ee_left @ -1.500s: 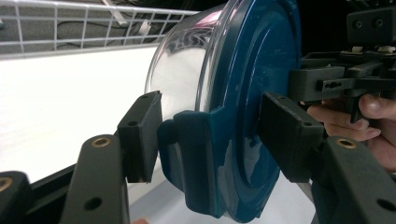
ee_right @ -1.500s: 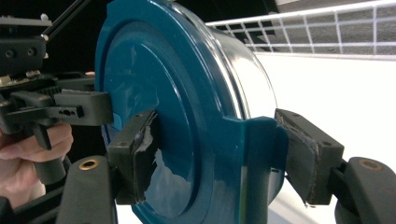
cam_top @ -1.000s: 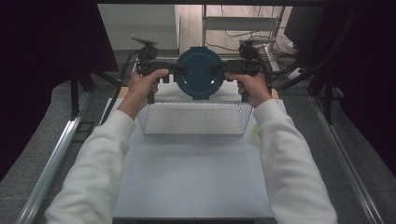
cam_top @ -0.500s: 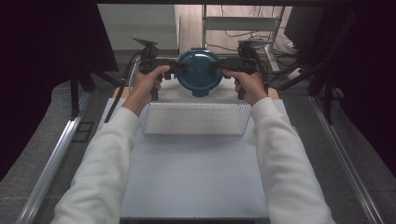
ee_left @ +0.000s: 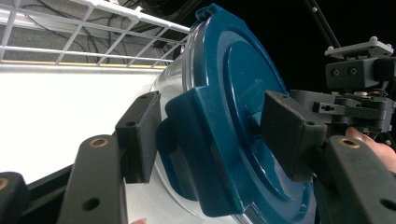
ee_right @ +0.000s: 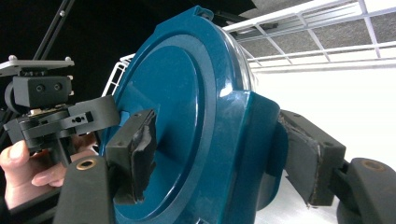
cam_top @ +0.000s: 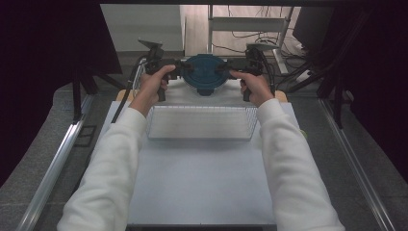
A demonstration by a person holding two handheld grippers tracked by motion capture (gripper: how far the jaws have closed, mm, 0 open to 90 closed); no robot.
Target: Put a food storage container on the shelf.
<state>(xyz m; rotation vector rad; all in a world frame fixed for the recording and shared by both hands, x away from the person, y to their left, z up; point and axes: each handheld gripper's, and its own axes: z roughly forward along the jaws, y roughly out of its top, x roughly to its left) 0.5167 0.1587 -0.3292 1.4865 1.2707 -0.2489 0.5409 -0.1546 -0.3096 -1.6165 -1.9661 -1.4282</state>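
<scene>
A round clear container with a dark blue lid [cam_top: 204, 72] hangs in the air beyond the wire basket [cam_top: 199, 122], its lid tilted toward the person. My left gripper [cam_top: 185, 70] clamps the lid's left side clip. In the left gripper view the jaws [ee_left: 212, 135] sit on either side of that clip and the lid's rim [ee_left: 233, 93]. My right gripper [cam_top: 222, 69] grips the opposite clip. In the right gripper view [ee_right: 219, 154], one pad [ee_right: 133, 154] presses the lid's top [ee_right: 177, 93] and the other sits under the clip. Each gripper view shows the other gripper [ee_left: 359, 93] [ee_right: 56, 116] across the lid.
A white wire basket stands on the white tabletop [cam_top: 202, 178] just in front of the hands. Metal rails [cam_top: 57, 163] run along both sides of the table. Cables and a frame [cam_top: 250, 29] lie on the floor past the far edge.
Both hands have carried the container a little farther from the person and lower, so it looks smaller. The grips on the lid are unchanged.
</scene>
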